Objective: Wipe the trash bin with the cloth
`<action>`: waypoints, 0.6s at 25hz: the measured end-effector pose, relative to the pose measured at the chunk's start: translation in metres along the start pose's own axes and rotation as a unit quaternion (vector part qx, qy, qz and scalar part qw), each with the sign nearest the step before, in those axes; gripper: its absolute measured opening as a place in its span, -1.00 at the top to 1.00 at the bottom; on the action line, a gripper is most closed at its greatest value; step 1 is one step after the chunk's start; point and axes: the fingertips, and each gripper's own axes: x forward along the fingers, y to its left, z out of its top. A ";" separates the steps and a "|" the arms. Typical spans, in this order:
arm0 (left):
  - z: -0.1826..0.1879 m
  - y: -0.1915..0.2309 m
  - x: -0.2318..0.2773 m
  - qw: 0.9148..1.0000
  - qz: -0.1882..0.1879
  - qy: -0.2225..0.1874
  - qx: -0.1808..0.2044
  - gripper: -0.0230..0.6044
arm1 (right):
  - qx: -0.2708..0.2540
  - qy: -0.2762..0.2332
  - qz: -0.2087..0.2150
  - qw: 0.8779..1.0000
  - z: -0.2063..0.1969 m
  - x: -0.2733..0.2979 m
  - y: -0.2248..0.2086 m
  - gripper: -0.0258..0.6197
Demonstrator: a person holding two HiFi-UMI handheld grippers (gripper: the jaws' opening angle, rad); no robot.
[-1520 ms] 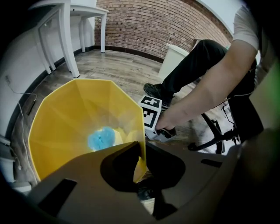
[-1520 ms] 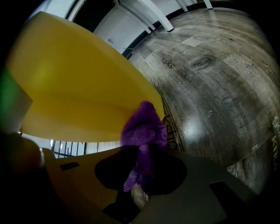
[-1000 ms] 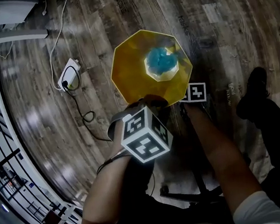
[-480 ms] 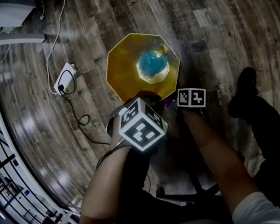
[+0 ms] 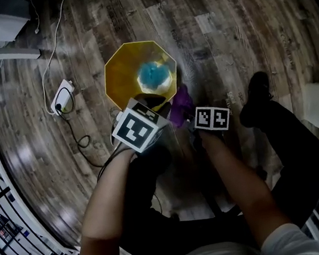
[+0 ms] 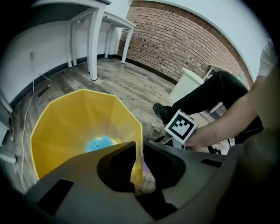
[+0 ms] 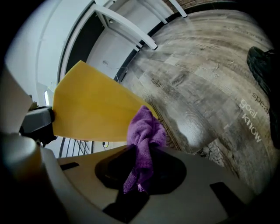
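My left tongs [image 5: 149, 101] [image 6: 138, 151] are nearly closed, with the near rim of the yellow eight-sided plastic trash bin [image 5: 120, 77] [image 6: 70, 127] pinched between the jaws. One jaw is inside the wall and the other outside it. The trash bin is on the grey wood-plank floor [image 5: 239, 23], with its open mouth facing up at me. A crumpled light-blue wad [image 5: 152, 74] [image 6: 98, 143] lies at the bottom of it.

My right tongs [image 5: 188, 115] [image 7: 142, 151] are clamped on a bunched purple terry cloth [image 5: 180, 105] [image 7: 146, 135]. A fold of it stands up past the jaw tips and loose ends hang back between the jaws. The cloth is outside the bin, right against the wall [image 7: 92, 109] on the side nearest my right hand, just below the rim. I cannot tell whether it is actually pressing on the plastic. The two tongs sit close together at the bin's near edge, left on the rim and right beside it.

A white power adapter with a trailing cable [image 5: 60, 98] lies on the floor to the bin's left, well apart from it. A black shoe [image 5: 253, 99] [image 6: 162, 111] rests on the floor to the right.
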 end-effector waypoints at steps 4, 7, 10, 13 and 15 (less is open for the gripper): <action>-0.014 0.005 -0.021 0.994 0.036 0.022 0.100 0.68 | -0.005 -0.014 0.020 1.000 0.001 -0.021 0.016 0.64; -0.038 0.012 -0.029 0.986 0.048 0.059 0.152 0.51 | -0.004 -0.025 0.034 0.999 0.002 -0.033 0.027 0.64; -0.056 0.015 -0.028 0.980 0.045 0.083 0.174 0.46 | 0.002 -0.028 0.047 0.998 -0.004 -0.040 0.039 0.64; -0.074 0.023 -0.020 0.971 0.053 0.123 0.199 0.46 | 0.006 -0.032 0.061 0.998 -0.009 -0.047 0.052 0.64; -0.083 0.032 -0.015 0.966 0.068 0.144 0.205 0.46 | 0.009 -0.034 0.070 0.997 -0.012 -0.051 0.062 0.64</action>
